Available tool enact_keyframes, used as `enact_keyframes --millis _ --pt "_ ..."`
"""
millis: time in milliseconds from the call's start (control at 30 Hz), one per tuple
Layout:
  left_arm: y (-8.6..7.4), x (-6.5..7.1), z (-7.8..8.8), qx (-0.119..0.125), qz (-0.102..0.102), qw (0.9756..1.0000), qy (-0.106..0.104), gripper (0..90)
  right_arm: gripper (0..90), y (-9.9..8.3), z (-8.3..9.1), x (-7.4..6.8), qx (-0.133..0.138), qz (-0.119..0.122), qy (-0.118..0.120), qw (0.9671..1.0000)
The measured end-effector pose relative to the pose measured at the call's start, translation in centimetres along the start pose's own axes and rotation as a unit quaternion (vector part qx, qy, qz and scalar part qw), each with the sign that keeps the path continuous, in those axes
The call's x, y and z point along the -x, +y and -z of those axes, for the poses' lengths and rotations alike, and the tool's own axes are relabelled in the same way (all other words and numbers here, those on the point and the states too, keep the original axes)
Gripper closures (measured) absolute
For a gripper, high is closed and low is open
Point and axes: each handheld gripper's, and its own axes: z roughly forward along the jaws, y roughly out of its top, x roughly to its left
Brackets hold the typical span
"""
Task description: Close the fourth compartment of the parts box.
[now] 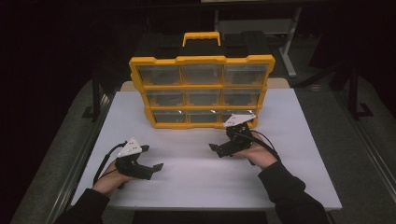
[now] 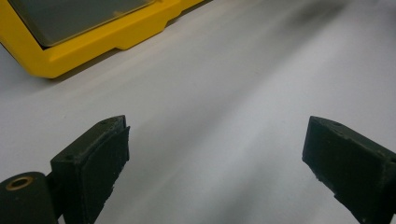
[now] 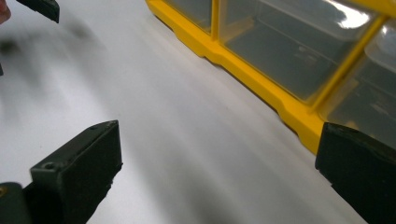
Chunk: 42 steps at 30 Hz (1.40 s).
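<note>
**Organizer box stands untouched, both grippers empty on the table**

Organizer box (image 1: 201, 91), yellow-framed with nine clear drawers and a carry handle (image 1: 201, 38) on top, stands upright at the far side of the white table (image 1: 187, 186), its drawer fronts facing the person. That orientation puts every drawer within straight reach of the hands. All drawers look pushed in, and their contents cannot be made out.

Left gripper (image 1: 154, 161) sits low near the table's near-left part, well apart from the box, jaws spread wide with only bare tabletop between them. In the left gripper view the box's lower yellow corner (image 2: 51, 65) lies off to the upper left, so this hand seems parked rather than aimed.

Right gripper (image 1: 217, 150) sits closer, just in front of the bottom row of drawers, its jaws likewise spread and holding nothing. In the right gripper view the bottom drawers (image 3: 289, 51) run along its right side, with the yellow base rail (image 3: 252, 79) near one jaw. My judgement: the right hand is placed to work a bottom drawer, while the left waits to steady the box.
</note>
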Motion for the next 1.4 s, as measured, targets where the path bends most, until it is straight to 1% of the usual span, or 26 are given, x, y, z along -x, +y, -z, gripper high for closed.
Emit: enact_keyframes --millis 133,200,700,933,1067,1200,1300,1400 --pt "0.0 0.0 0.0 -0.001 0.001 1.0000 0.001 5.6 0.0 -0.8 0.4 0.2 0.003 0.000 -0.006 1.0000" --pt "0.0 0.0 0.0 -0.001 0.001 1.0000 0.001 5.1 0.0 -1.2 0.7 0.2 0.007 -0.003 -0.008 0.9999" --pt "0.0 0.0 -0.1 -0.005 0.005 1.0000 0.004 1.6 0.0 -4.5 3.0 0.4 0.013 -0.018 -0.022 0.9995" --pt "0.0 0.0 -0.1 -0.005 0.003 1.0000 0.003 1.5 0.0 -5.9 4.1 0.8 0.016 -0.024 -0.031 0.9991" --pt "0.0 0.1 -0.1 -0.006 0.002 1.0000 0.002 1.5 0.0 -6.6 4.7 0.9 0.020 -0.031 -0.029 0.9989" --pt "0.0 0.1 -0.1 -0.006 0.000 1.0000 0.001 1.5 0.1 -7.1 5.1 1.0 0.020 -0.023 -0.028 0.9991" --pt "0.0 0.1 -0.1 -0.005 0.000 1.0000 0.001 1.5 0.1 -7.5 5.5 1.0 0.026 -0.022 -0.028 0.9990" --pt "0.0 0.1 -0.1 -0.006 0.000 1.0000 0.002 1.6 0.2 -7.9 5.8 1.0 0.025 -0.020 -0.029 0.9991"
